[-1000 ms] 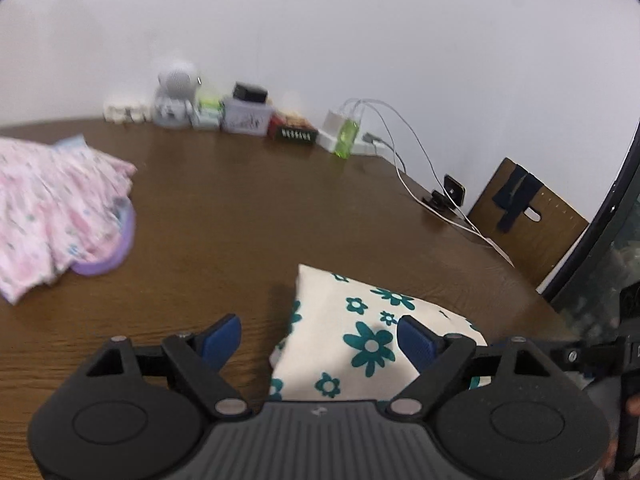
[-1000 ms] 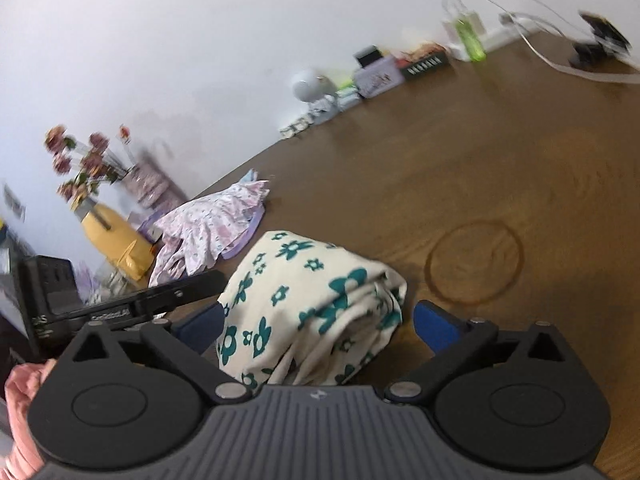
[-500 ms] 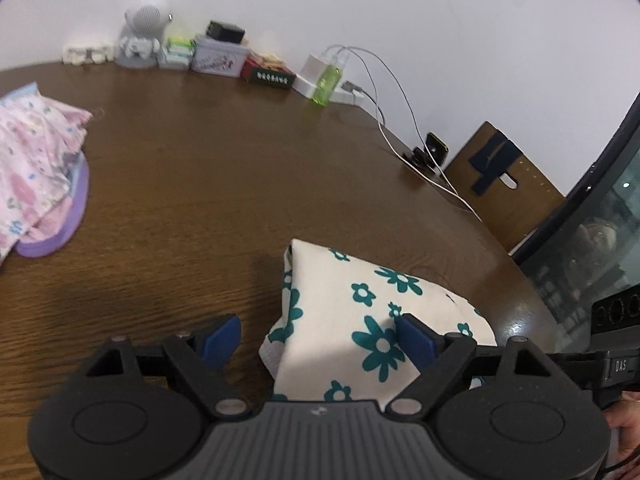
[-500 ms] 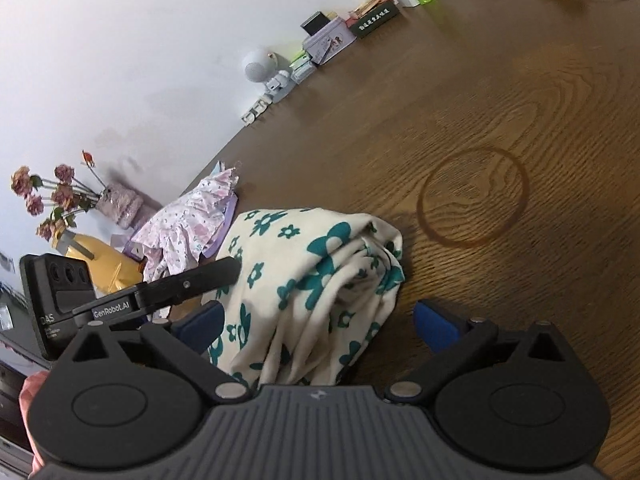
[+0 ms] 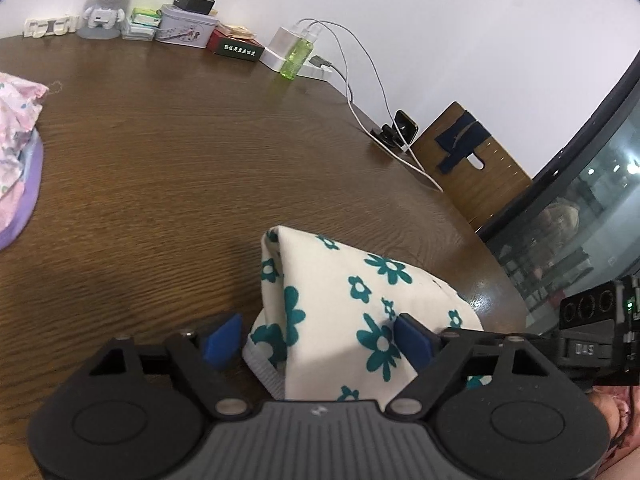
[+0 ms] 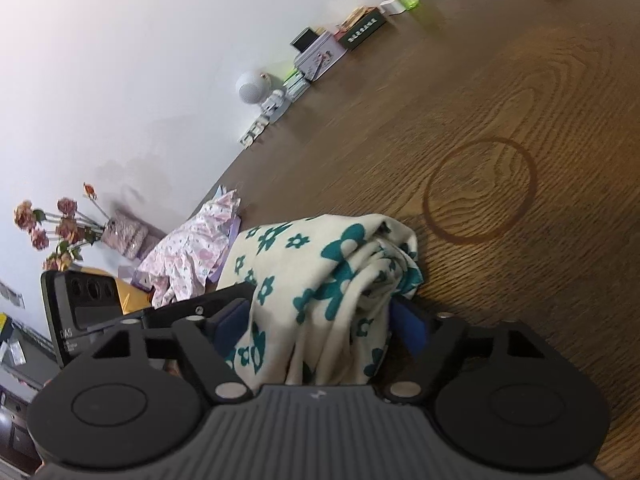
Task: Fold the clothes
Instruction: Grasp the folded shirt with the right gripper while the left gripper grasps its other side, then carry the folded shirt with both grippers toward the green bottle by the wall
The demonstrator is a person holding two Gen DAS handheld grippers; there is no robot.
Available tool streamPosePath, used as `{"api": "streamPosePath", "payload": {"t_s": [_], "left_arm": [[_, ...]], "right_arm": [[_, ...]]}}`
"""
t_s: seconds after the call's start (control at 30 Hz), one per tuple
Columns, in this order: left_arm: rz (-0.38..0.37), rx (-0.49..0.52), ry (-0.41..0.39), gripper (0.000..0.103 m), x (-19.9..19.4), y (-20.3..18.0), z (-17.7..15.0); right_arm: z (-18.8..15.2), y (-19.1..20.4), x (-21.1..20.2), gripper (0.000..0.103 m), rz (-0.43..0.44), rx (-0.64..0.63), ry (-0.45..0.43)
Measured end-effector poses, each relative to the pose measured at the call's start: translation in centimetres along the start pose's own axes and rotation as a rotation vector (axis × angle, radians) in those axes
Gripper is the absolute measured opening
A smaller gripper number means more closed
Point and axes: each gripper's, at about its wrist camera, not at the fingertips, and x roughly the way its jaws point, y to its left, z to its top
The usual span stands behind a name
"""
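A folded cream garment with teal flowers [image 5: 344, 304] lies on the brown wooden table [image 5: 168, 152]. My left gripper [image 5: 320, 338] is open, its blue pads either side of the garment's near end. In the right wrist view the same garment [image 6: 320, 276] shows its bunched folded end. My right gripper [image 6: 320, 326] is open around that end. Each gripper's body shows at the edge of the other's view. A pink patterned garment [image 6: 192, 256] lies on a purple item farther along the table.
Along the wall stand a white robot figure [image 5: 106, 0], a tin [image 5: 186, 28], a dark box [image 5: 236, 46], a green bottle [image 5: 298, 54] and a charger with cables [image 5: 376, 92]. A wooden chair [image 5: 468, 160] stands at the table's right. A ring stain [image 6: 480, 190] marks the table.
Both grippers have moved forward and lower, so the flowered garment now sits deeper between their open pads. The garment's fold looks tighter and pushed together.
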Motion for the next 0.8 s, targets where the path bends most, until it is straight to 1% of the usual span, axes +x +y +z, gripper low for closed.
{"api": "streamPosePath", "payload": {"t_s": [0.03, 0.07, 0.13, 0.17, 0.2, 0.3, 0.37, 0.4, 0.43, 0.57, 0.7, 0.8], "left_arm": [[-0.023, -0.024, -0.002, 0.07, 0.1, 0.2, -0.1], [-0.046, -0.05, -0.003, 0.063, 0.2, 0.4, -0.2], [-0.09, -0.103, -0.01, 0.056, 0.3, 0.8, -0.6], [-0.107, -0.123, -0.021, 0.053, 0.3, 1.0, -0.9], [-0.124, -0.143, -0.032, 0.052, 0.3, 1.2, -1.2], [-0.15, -0.197, -0.062, 0.044, 0.2, 1.4, -1.9], [-0.157, -0.208, -0.089, 0.036, -0.1, 1.2, -2.1], [-0.156, -0.207, -0.102, 0.034, -0.3, 1.0, -2.1], [-0.154, -0.209, -0.111, 0.032, -0.4, 0.8, -2.0], [-0.155, -0.231, -0.146, 0.029, -1.0, 0.4, -1.9], [-0.164, -0.252, -0.196, 0.029, -1.7, -0.3, -1.5], [-0.157, -0.257, -0.236, 0.029, -2.6, -0.8, -1.0]], "right_arm": [[0.0, -0.2, 0.0, 0.066, 0.003, 0.008, -0.004], [0.0, -0.4, 0.0, 0.064, 0.005, 0.015, -0.008], [0.0, -0.7, 0.1, 0.055, 0.011, 0.025, -0.004], [0.0, -0.9, 0.1, 0.052, 0.014, 0.03, -0.001], [0.0, -1.1, 0.2, 0.046, 0.025, 0.04, 0.007], [0.2, -1.6, 0.4, 0.039, 0.056, 0.053, 0.024], [0.4, -1.7, 0.4, 0.035, 0.073, 0.049, 0.03], [0.6, -1.7, 0.4, 0.031, 0.08, 0.046, 0.032], [0.8, -1.6, 0.4, 0.03, 0.088, 0.042, 0.034], [1.5, -1.5, 0.4, 0.029, 0.117, 0.028, 0.04], [2.5, -1.1, 0.3, 0.029, 0.151, 0.01, 0.044], [4.0, -0.3, 0.4, 0.029, 0.17, -0.027, 0.056]]}}
